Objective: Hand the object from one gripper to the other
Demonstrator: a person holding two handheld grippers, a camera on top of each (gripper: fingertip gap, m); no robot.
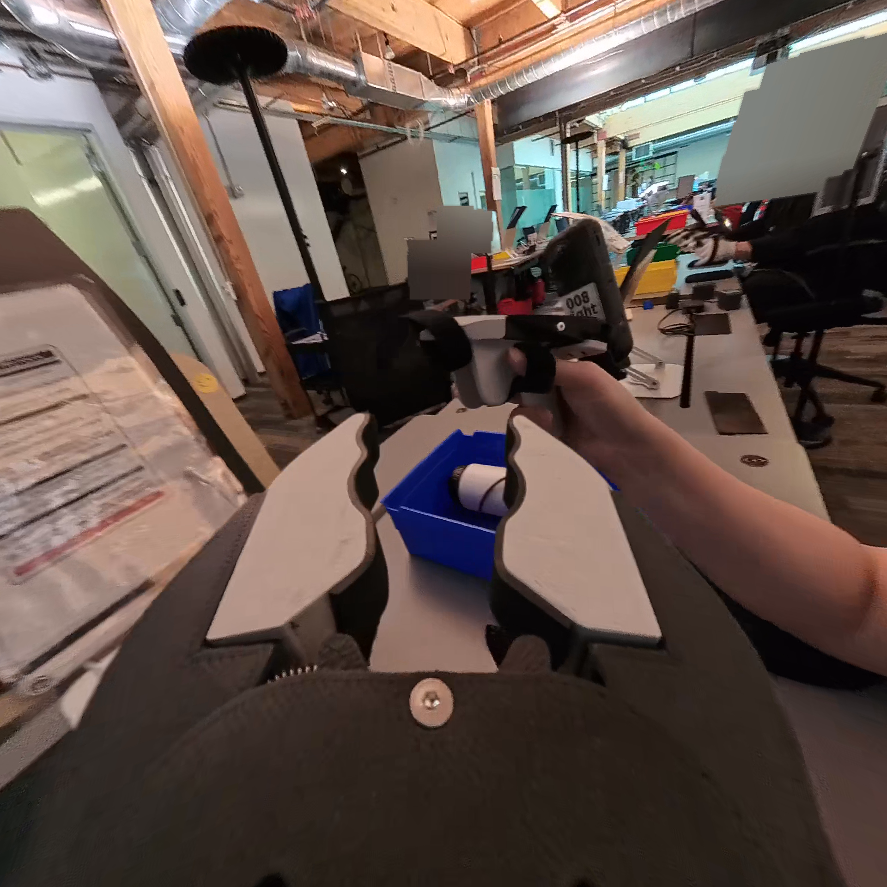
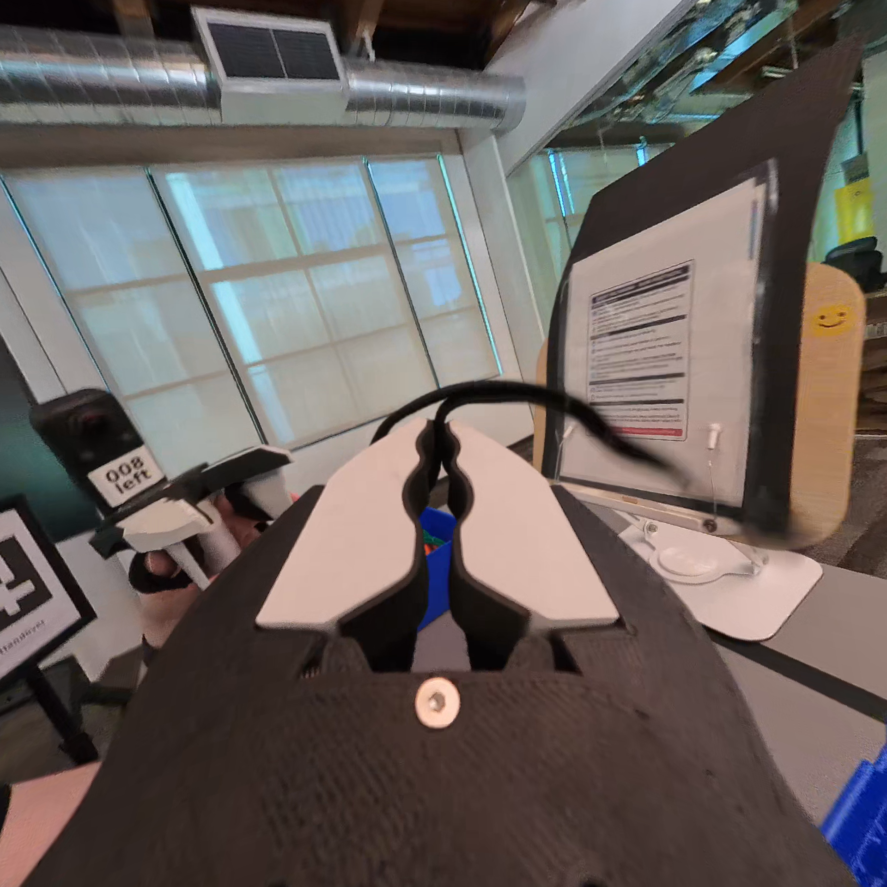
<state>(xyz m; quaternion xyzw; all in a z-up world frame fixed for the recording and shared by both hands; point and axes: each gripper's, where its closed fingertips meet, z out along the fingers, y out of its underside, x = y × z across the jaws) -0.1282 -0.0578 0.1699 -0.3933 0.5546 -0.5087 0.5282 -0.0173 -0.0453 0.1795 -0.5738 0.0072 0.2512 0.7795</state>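
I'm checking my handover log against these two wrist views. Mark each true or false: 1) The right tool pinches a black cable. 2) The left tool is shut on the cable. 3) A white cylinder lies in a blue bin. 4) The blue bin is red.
1) The right tool pinches a black cable: true.
2) The left tool is shut on the cable: false; its fingers stand apart, holding nothing.
3) A white cylinder lies in a blue bin: true.
4) The bin is red: false; it is blue.

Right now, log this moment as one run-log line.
right gripper: shut on black cable | left gripper: jaws open, empty | blue bin: holds white cylinder | handover: not yet done
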